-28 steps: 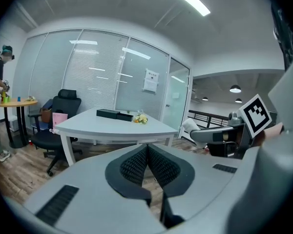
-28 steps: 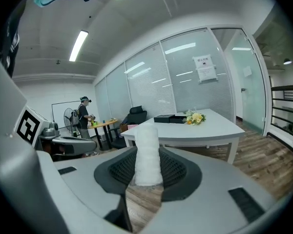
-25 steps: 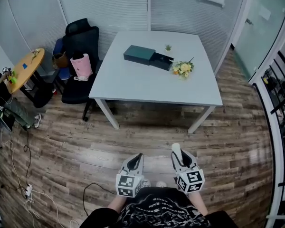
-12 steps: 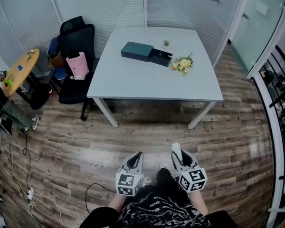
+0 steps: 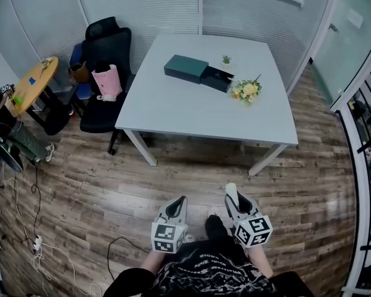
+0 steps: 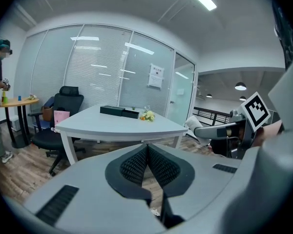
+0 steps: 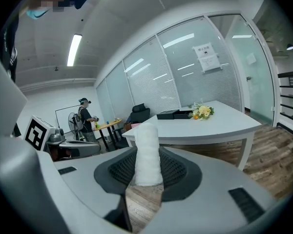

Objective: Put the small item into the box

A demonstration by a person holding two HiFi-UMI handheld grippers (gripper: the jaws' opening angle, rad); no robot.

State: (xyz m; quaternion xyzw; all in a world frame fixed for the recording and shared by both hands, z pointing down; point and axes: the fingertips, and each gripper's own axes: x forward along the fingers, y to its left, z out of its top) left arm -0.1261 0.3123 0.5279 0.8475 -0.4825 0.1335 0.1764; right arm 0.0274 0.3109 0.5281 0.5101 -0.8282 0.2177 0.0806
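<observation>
A dark green box (image 5: 185, 68) lies on the far side of the white table (image 5: 173, 113), with its black drawer part (image 5: 217, 79) slid out to the right. My right gripper (image 5: 230, 193) is low over the wooden floor, well short of the table, shut on a small white roll (image 7: 147, 147) that sticks up between its pads. My left gripper (image 5: 180, 202) hangs beside it, shut and holding nothing; its pads (image 6: 136, 162) meet at the tips. Both gripper views show the box (image 6: 118, 110) (image 7: 173, 114) far ahead on the table.
A yellow flower bunch (image 5: 247, 90) and a tiny potted plant (image 5: 226, 59) sit near the box. A black office chair (image 5: 105, 67) with a pink bag (image 5: 107, 82) stands left of the table. A round wooden side table (image 5: 31, 85) and a standing person (image 7: 84, 117) are further left. Cables (image 5: 37, 246) trail on the floor.
The view has shifted as the person steps toward the table, which sits slightly nearer. Both grippers keep their pose, and the white roll stays in the right one.
</observation>
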